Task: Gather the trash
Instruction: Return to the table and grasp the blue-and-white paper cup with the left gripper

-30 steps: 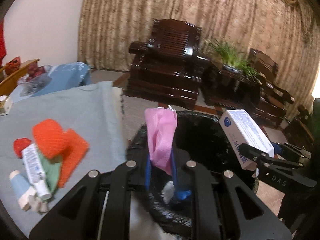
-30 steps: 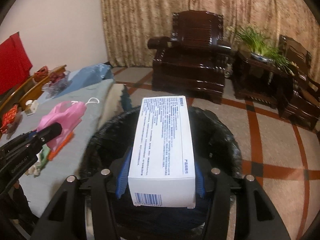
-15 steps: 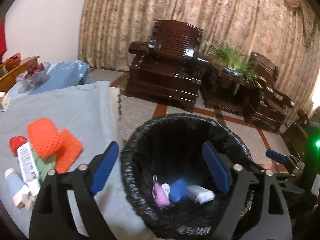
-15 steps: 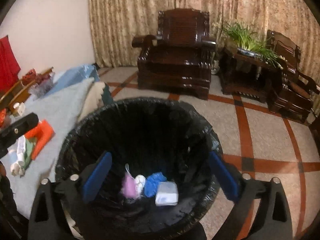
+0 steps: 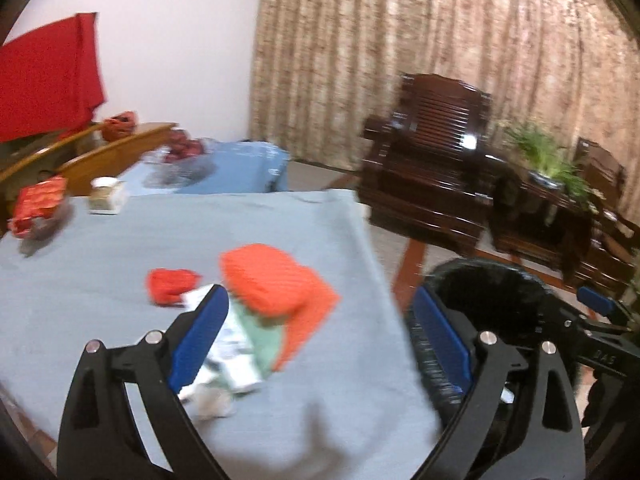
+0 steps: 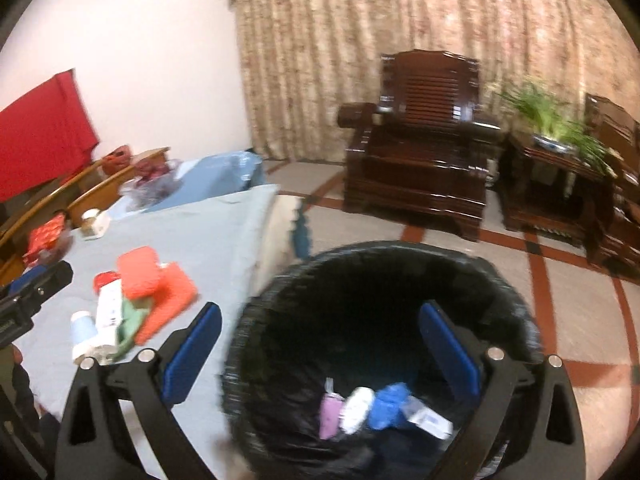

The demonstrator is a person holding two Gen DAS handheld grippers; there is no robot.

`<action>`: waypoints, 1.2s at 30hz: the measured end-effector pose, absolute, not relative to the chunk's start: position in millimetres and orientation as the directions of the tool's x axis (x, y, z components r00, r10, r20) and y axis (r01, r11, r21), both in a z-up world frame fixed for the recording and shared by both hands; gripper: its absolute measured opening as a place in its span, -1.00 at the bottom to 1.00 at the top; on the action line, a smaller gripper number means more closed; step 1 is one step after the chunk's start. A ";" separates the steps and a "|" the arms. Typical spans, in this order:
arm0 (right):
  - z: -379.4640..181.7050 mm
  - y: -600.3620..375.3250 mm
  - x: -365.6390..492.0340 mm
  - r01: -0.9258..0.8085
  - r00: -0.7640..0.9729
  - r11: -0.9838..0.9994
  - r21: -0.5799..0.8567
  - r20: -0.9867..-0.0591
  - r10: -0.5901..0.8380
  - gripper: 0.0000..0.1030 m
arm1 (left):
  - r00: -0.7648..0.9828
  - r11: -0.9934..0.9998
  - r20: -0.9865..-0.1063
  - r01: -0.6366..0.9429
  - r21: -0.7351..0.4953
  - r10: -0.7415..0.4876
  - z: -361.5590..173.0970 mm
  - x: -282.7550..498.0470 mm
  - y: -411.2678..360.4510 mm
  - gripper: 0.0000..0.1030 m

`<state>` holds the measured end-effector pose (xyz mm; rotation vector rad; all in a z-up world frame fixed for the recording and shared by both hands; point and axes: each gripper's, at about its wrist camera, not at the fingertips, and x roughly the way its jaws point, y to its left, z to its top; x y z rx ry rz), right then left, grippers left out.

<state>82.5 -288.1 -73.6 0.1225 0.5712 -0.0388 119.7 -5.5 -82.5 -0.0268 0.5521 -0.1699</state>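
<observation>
Both drops done: pink bag and white box (image 6: 430, 420) now lie in the black-lined bin (image 6: 516, 292). My left claw (image 5: 320, 344), just spread apart and empty, swings back over the desk (image 5: 100, 272) toward the orange cloth (image 5: 272, 284) pile; right claw (image 6: 320, 348) gapes empty above the bin.

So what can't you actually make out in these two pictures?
- Left wrist view: the white tubes under the orange cloth are motion-blurred, and a blue finger covers part of them; their print is unreadable.
- Left wrist view: the trash bin is hidden low down by the gripper frame, so its contents are unseen.
- Right wrist view: the white box in the bin is too small and blurred to read.
- Right wrist view: the left gripper is cut off by the edge.
</observation>
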 end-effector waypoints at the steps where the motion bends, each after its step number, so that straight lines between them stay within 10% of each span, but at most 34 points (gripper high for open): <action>1: -73.1 -280.5 84.9 0.052 0.842 0.994 0.101 -0.540 0.011 0.88 | 0.842 0.989 -0.520 0.131 -0.064 -0.145 -82.0 118.6 4.8 0.77; 16: -97.2 -169.2 121.1 -0.166 0.831 0.983 0.073 -0.526 0.180 0.88 | 0.811 0.992 -0.580 -0.119 -0.030 0.079 -114.6 119.6 117.3 0.76; 36: -151.2 -122.9 153.9 -0.239 0.771 0.971 -0.003 -0.608 0.188 0.86 | 0.686 0.986 -0.728 -0.123 -0.112 0.003 -205.9 150.1 140.8 0.30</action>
